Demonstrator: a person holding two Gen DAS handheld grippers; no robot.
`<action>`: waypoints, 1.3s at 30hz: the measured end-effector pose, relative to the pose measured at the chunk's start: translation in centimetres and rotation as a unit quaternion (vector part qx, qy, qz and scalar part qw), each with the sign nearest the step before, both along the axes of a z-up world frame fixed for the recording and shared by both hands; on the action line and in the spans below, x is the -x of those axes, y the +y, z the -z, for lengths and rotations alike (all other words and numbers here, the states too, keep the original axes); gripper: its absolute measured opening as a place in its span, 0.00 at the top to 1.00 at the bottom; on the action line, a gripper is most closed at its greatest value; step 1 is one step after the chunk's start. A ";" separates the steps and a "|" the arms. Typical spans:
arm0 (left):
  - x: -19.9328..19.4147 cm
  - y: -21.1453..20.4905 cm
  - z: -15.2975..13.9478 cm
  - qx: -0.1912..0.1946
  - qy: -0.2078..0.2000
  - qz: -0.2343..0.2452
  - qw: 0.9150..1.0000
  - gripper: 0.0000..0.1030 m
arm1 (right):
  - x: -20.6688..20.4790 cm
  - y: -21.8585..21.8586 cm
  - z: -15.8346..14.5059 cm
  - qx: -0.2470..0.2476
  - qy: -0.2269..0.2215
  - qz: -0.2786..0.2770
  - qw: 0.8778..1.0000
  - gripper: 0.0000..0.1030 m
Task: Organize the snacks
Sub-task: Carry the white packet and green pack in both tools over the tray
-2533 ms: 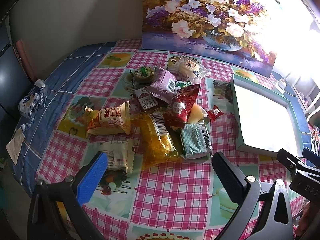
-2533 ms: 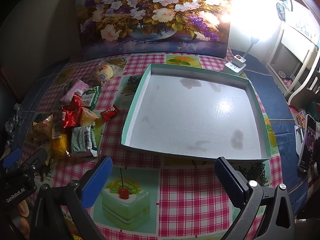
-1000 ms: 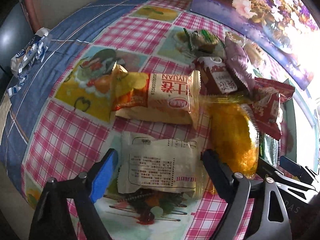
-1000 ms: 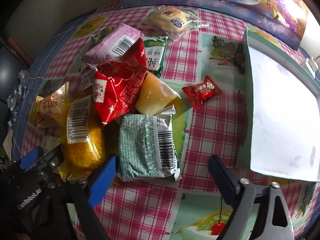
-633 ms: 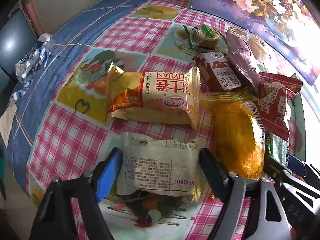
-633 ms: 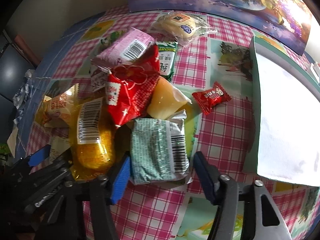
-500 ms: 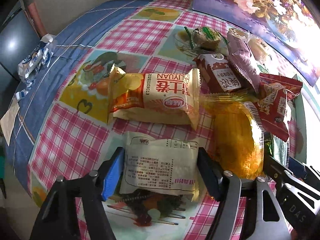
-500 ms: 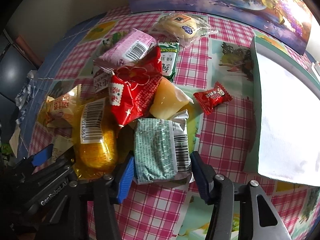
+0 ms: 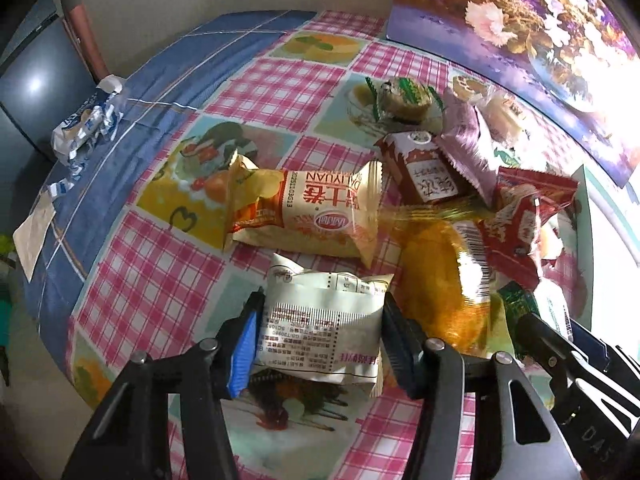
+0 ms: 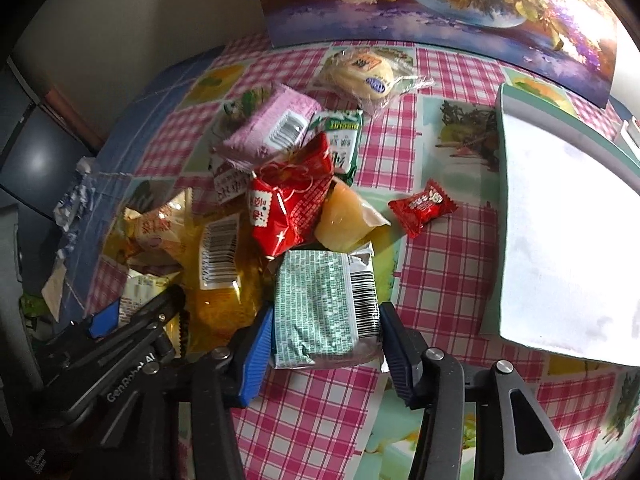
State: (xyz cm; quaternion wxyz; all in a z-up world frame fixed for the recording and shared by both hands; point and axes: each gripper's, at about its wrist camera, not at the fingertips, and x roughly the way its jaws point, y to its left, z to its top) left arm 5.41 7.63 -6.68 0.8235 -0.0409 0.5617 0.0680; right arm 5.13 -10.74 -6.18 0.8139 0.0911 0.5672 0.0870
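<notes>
- My left gripper (image 9: 320,336) is closing on the white printed plastic snack packet (image 9: 320,332), pads pressing its sides
- My right gripper (image 10: 324,340) is closing on the green-patterned foil packet (image 10: 320,304), pads touching it

A table covered by a pink checked cloth with fruit pictures (image 10: 448,280) is seen. On it are spread a heap of snack packets (image 10: 288,200), a small red candy (image 10: 422,208) and a flat white tray with green sides (image 10: 560,240).
</notes>
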 end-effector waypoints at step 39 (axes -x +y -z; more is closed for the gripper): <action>-7.5 -30.1 -4.1 0.072 -0.052 0.260 0.961 0.43 | -0.5 -27.1 -1.2 0.090 0.001 0.369 0.925 0.48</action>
